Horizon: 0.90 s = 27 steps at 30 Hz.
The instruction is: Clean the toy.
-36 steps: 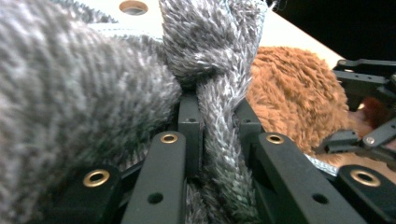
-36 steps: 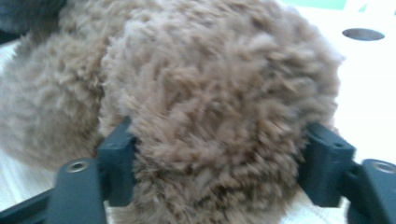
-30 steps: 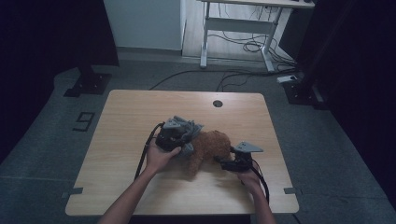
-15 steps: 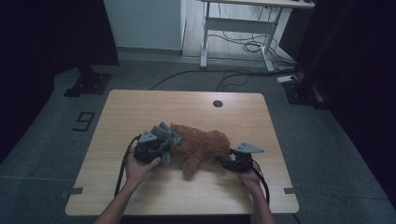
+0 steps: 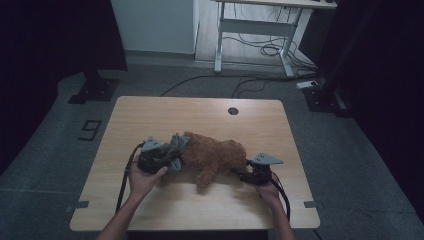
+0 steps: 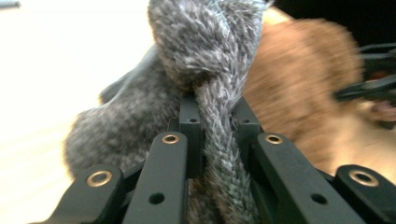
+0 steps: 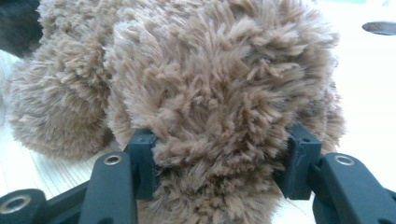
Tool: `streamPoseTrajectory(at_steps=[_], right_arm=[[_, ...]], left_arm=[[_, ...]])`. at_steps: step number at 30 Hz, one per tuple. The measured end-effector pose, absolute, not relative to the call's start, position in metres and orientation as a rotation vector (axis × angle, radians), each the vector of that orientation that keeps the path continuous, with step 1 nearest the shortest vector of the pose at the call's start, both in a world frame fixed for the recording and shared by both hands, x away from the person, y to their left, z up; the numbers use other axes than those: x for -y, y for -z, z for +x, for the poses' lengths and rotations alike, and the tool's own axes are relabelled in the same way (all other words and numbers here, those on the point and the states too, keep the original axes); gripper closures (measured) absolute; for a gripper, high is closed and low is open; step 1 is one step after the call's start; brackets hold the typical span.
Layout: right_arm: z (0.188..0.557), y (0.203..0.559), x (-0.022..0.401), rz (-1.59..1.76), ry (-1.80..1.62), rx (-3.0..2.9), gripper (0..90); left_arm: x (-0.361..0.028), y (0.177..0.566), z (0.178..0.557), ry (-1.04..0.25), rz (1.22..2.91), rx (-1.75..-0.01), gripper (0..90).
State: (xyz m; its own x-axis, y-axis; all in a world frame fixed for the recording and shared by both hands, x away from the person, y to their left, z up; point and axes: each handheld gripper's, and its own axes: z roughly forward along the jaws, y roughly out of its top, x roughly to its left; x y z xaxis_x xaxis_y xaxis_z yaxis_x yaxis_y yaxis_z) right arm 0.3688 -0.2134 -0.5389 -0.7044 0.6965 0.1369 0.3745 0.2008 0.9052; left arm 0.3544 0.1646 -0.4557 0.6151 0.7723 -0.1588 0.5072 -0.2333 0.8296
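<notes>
Change: we are seeing that the left tool (image 5: 159, 159) has been travelling toward the left edge of the light wooden surface (image 5: 200, 112) since the earlier frames, drawing the grey fuzzy knitted garment (image 5: 176, 150) with it, so the brown curly plush toy dog (image 5: 215, 156) is now lying uncovered along most of its length.
Left tool: we are watching its jaws pressing together on a twisted fold of the grey garment (image 6: 219, 135); the rest of the knit is bunching above and to the left of the jaws in the left gripper view.
Right tool: we are finding the right tool (image 5: 248, 173) at the right end of the toy, its jaws having just been closing and now squeezing a thick tuft of brown plush (image 7: 219, 140) between the pads.
Toy dog: we are seeing it lying on its side near the middle of the surface, between the two tools, one leg pointing toward the near edge.
Garment: it is touching the toy's left end, just beside the left hand (image 5: 145, 176).
Right hand: the right hand (image 5: 267, 187) is resting low near the front edge.
</notes>
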Motion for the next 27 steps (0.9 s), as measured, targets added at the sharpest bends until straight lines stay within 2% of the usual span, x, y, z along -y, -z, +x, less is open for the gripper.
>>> streamPoseTrajectory(at_steps=[3,7,10,14,19,27], right_arm=[[0.369,0.539,0.213,1.009,-1.503,-2.176,44.2],[0.368,0.539,0.213,1.016,-1.502,-2.174,44.2],[0.369,0.539,0.214,1.019,-1.505,-2.176,44.1],[0.369,0.538,0.214,1.016,-1.507,-2.179,44.1],[0.369,0.539,0.215,1.001,-1.503,-2.187,44.2],[0.37,0.539,0.215,1.007,-1.528,-2.181,44.9]], left_arm=[[-0.137,0.441,0.352,-0.361,1.915,-0.938,78.9],[-0.091,0.434,0.353,-0.308,1.94,-0.842,79.0],[-0.051,0.44,0.352,-0.312,2.011,-0.779,79.0],[-0.017,0.465,0.36,-0.28,2.116,-0.787,78.8],[-0.035,0.472,0.362,-0.237,2.052,-0.814,79.0],[-0.089,0.464,0.352,-0.358,1.983,-0.881,79.3]])
